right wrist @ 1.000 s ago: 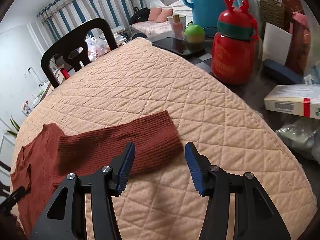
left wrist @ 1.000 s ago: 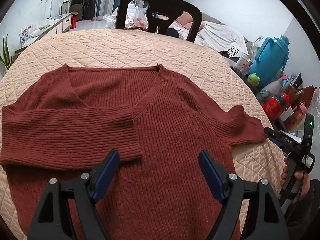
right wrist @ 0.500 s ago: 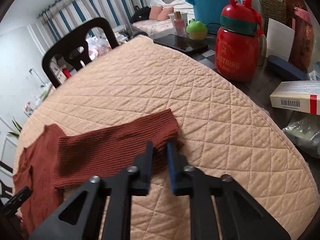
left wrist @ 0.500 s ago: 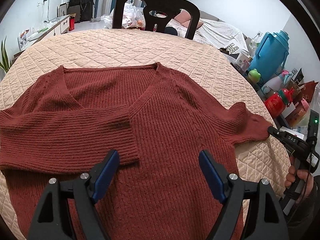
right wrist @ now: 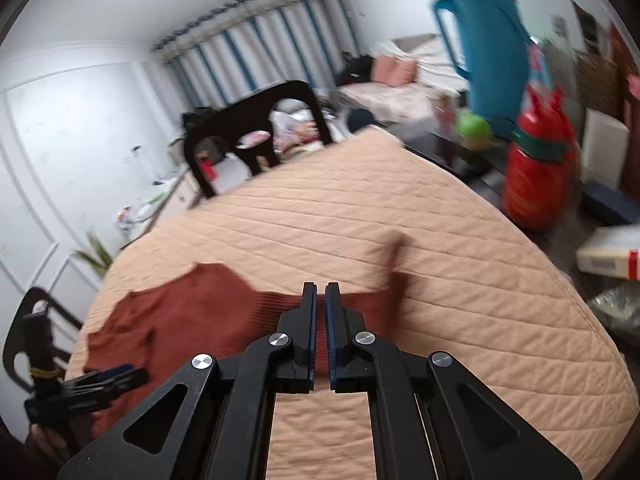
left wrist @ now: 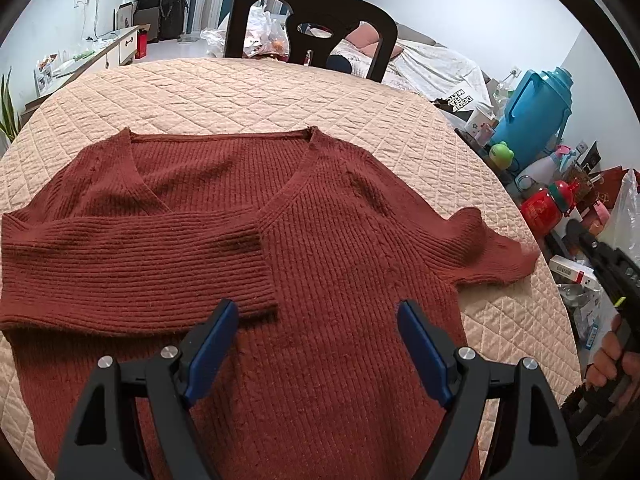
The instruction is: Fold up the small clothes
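A rust-red ribbed V-neck sweater lies flat on the quilted beige tablecloth. Its left sleeve is folded across the chest. Its right sleeve stretches toward the table's right edge. My left gripper is open and empty, hovering over the sweater's lower body. My right gripper is shut on the right sleeve near its cuff and holds it off the cloth; the view is blurred. The right gripper also shows in the left wrist view.
A black chair stands at the table's far side. At the right edge stand a blue thermos jug, a red bottle, a green toy and a white box.
My right gripper closed on the right sleeve's cuff end, then lifted and swung with it. My left gripper stayed open, drifting slightly over the sweater.
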`<state>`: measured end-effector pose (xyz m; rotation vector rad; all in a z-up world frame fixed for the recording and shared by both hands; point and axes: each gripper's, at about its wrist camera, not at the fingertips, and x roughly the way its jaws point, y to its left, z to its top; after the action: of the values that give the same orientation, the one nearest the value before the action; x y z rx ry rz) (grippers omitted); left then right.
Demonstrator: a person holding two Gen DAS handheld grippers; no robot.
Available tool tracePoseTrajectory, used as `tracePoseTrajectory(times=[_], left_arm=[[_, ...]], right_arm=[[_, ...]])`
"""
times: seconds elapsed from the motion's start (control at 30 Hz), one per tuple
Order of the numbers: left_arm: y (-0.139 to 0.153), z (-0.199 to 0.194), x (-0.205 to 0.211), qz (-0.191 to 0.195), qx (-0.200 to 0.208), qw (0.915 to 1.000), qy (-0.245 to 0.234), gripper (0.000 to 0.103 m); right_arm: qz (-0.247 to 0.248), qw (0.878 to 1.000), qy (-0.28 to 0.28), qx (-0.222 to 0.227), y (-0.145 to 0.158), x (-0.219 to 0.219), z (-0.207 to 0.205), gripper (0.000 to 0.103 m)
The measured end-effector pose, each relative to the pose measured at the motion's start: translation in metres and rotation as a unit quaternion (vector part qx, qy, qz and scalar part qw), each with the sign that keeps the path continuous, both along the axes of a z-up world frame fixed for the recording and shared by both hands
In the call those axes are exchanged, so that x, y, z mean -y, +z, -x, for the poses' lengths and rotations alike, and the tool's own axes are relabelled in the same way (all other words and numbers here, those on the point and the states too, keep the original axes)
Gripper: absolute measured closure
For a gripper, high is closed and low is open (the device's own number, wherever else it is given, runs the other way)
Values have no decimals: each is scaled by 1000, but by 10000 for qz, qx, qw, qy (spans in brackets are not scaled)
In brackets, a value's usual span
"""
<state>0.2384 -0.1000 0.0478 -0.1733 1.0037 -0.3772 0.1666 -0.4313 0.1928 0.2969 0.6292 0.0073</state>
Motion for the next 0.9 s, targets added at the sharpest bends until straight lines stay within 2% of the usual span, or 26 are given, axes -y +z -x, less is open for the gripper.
tracePoseTrajectory(times=[0.1, 0.2, 0.3, 0.37, 0.4, 0.43, 0.5, 0.6, 0.77, 0.9], left_arm=[[2, 1, -4, 21, 10, 10000, 49, 19], [2, 2, -8, 71, -8, 10000, 65, 19], [2, 3, -9, 81, 12, 10000, 56, 19], [2, 2, -8, 82, 14, 10000, 51, 19], [2, 3, -8, 76, 19, 10000, 61, 19], [3, 3, -7, 75, 28, 10000, 55, 19], [3, 4, -3, 74, 38, 10000, -4, 19], [5, 7, 2, 23, 106, 9999, -102, 19], [4, 5, 10, 39, 49, 9999, -152, 19], [1, 4, 19, 13, -18, 9997, -251, 19]], right_arm=[[-14, 9994, 312, 173, 12, -17, 1, 99], [-78, 9994, 185, 266, 14, -15, 0, 99], [80, 9999, -119, -74, 1, -1, -5, 99], [513, 9962, -599, -356, -7, 4, -4, 92], [697, 9924, -870, -518, -12, 8, -5, 81], [726, 9905, -991, -619, -18, 14, -6, 70], [623, 9892, -1085, -761, -27, 26, -9, 60], [696, 9835, -1323, -1021, -41, 40, -16, 60], [378, 9783, -1479, -1399, -67, 65, -23, 60], [128, 9805, -1391, -1385, -75, 68, -23, 60]])
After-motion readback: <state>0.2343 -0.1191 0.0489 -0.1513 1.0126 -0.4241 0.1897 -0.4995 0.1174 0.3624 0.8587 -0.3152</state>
